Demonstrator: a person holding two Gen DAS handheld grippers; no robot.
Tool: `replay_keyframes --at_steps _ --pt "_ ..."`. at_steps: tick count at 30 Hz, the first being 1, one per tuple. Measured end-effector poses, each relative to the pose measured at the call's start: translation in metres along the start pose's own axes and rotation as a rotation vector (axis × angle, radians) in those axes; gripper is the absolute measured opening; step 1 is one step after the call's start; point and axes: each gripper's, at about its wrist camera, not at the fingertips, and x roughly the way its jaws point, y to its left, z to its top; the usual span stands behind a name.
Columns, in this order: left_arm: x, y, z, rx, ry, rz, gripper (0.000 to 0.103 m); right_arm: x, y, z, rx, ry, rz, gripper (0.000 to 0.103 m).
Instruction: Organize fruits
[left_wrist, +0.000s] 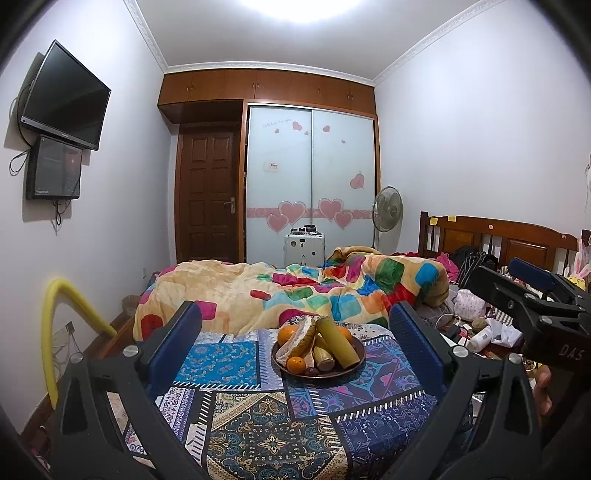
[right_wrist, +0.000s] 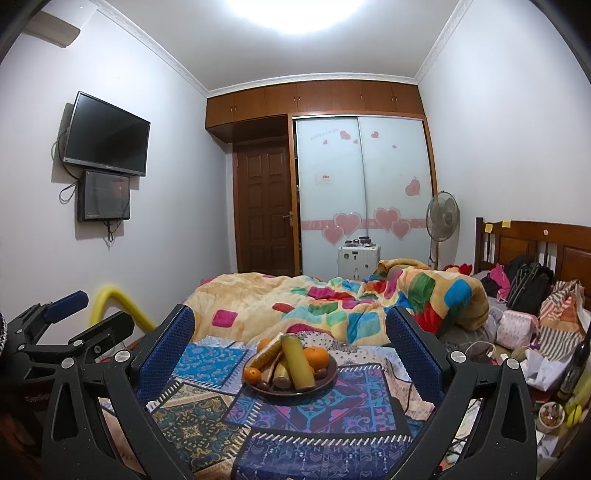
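Observation:
A dark round plate (left_wrist: 356, 360) (right_wrist: 330, 373) sits on a patterned patchwork cloth (left_wrist: 258, 413) (right_wrist: 314, 417). It holds oranges (left_wrist: 296, 364) (right_wrist: 317, 357), a thick yellow sugarcane piece (left_wrist: 338, 341) (right_wrist: 297, 363), smaller cane pieces, a wrapped bread-like item (left_wrist: 299, 338) and dark small fruits. My left gripper (left_wrist: 295, 343) is open and empty, with the plate in line between its blue pads (left_wrist: 177, 339). My right gripper (right_wrist: 290, 343) is open and empty, likewise facing the plate. The right gripper shows at the right edge of the left wrist view (left_wrist: 532, 295); the left gripper shows at the left of the right wrist view (right_wrist: 70, 317).
A rumpled multicoloured quilt (left_wrist: 295, 291) (right_wrist: 332, 302) lies behind the plate. Clutter of bags and clothes (right_wrist: 528, 295) fills the right, by a wooden headboard (left_wrist: 498, 236). A yellow curved tube (left_wrist: 62, 314) stands at left. A wardrobe, a fan and a white suitcase stand at the back.

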Motion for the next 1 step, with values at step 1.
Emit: replay_keyframes --at_steps 1 --pt "0.0008 0.0 -0.0005 -0.001 0.002 0.001 0.103 0.0009 -0.0001 -0.0009 0.0 0.003 0.0 0.103"
